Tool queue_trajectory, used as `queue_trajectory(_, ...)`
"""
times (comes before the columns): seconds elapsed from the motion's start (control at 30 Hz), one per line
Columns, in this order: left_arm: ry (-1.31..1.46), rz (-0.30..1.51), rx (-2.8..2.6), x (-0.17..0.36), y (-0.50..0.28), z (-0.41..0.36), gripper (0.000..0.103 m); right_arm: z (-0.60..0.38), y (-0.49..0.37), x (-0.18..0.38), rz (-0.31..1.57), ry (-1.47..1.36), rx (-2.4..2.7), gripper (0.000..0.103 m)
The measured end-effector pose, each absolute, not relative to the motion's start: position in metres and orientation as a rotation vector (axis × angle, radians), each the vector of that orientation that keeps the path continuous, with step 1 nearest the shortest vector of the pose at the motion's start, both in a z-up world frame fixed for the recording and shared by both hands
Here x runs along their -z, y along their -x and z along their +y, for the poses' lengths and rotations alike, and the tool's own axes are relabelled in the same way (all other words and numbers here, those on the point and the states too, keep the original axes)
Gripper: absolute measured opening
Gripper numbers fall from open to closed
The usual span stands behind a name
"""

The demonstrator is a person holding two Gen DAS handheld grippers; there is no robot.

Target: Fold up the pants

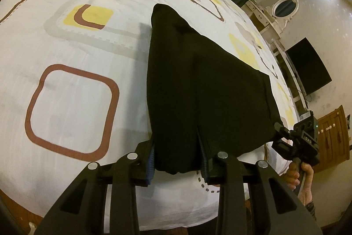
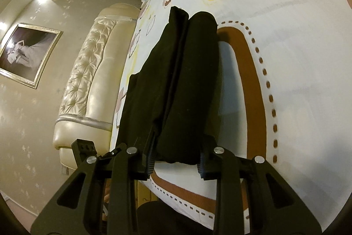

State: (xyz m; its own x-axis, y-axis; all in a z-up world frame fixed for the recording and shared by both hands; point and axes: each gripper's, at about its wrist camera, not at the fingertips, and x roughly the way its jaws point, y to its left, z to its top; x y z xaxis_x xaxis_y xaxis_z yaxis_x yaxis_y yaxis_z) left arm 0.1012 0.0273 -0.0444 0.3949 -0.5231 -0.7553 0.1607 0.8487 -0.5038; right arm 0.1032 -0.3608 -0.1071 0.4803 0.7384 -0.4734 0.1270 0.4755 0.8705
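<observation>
Each hand-held gripper, left (image 1: 178,160) and right (image 2: 177,156), is clamped on the near edge of the black pants (image 1: 198,80); their length runs straight ahead over the bed (image 1: 72,54)

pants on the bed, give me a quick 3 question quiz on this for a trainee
1. True or false: both grippers have cloth of the black pants between their fingers.
2. Multiple choice: what do the pants lie on? A) a bare wooden floor B) a white bedsheet with brown and yellow squares C) a grey sofa
3. Short answer: in the left wrist view, what shows at the lower right, at the pants' corner?

Key
1. True: the left gripper and the right gripper each straddle a bunch of cloth.
2. B
3. The right gripper, with the person's right hand on its handle.
</observation>
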Motion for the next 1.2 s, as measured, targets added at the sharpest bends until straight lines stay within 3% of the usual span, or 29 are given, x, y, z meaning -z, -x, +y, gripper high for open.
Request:
queue_trajectory(0.3, 0.372, 1.082, 0.458, 0.049, -0.108, 0.026, 0.035, -0.363, -0.094, 0.114, 1.045, -1.022, -0.447, 0.034)
queue_trajectory(0.37, 0.389, 1.071, 0.479, 0.048, -0.110, 0.028, 0.040, -0.366, -0.092, 0.115, 1.057, -1.010, -0.422, 0.048)
queue_trajectory(0.4, 0.400, 1.067, 0.489, 0.048, -0.110, 0.029, 0.042, -0.368, -0.090, 0.115, 1.053, -1.020, -0.414, 0.050)
queue_trajectory(0.47, 0.436, 1.060, 0.518, 0.049, -0.111, 0.033, 0.058, -0.373, -0.087, 0.116, 1.035, -1.047, -0.411, 0.061)
queue_trajectory(0.53, 0.464, 1.052, 0.529, 0.050, -0.110, 0.036, 0.065, -0.377, -0.085, 0.115, 1.008, -1.060, -0.397, 0.068)
queue_trajectory(0.7, 0.540, 1.060, 0.531, 0.059, -0.119, 0.041, 0.067, -0.371, -0.092, 0.116, 1.021, -1.037, -0.397, 0.073)
queue_trajectory(0.8, 0.547, 1.063, 0.519, 0.064, -0.124, 0.042, 0.066, -0.360, -0.098, 0.117, 1.037, -1.012, -0.409, 0.073)
queue_trajectory(0.83, 0.537, 1.062, 0.513, 0.064, -0.123, 0.042, 0.050, -0.358, -0.100, 0.117, 1.044, -0.997, -0.401, 0.066)
queue_trajectory(0.87, 0.511, 1.075, 0.493, 0.067, -0.123, 0.041, 0.042, -0.357, -0.101, 0.120, 1.059, -0.993, -0.394, 0.047)
queue_trajectory(0.97, 0.526, 1.083, 0.477, 0.071, -0.122, 0.042, 0.035, -0.355, -0.100, 0.122, 1.056, -1.012, -0.406, 0.036)
queue_trajectory(1.2, 0.476, 1.069, 0.464, 0.061, -0.112, 0.041, 0.031, -0.353, -0.093, 0.113, 1.050, -0.996, -0.420, 0.033)
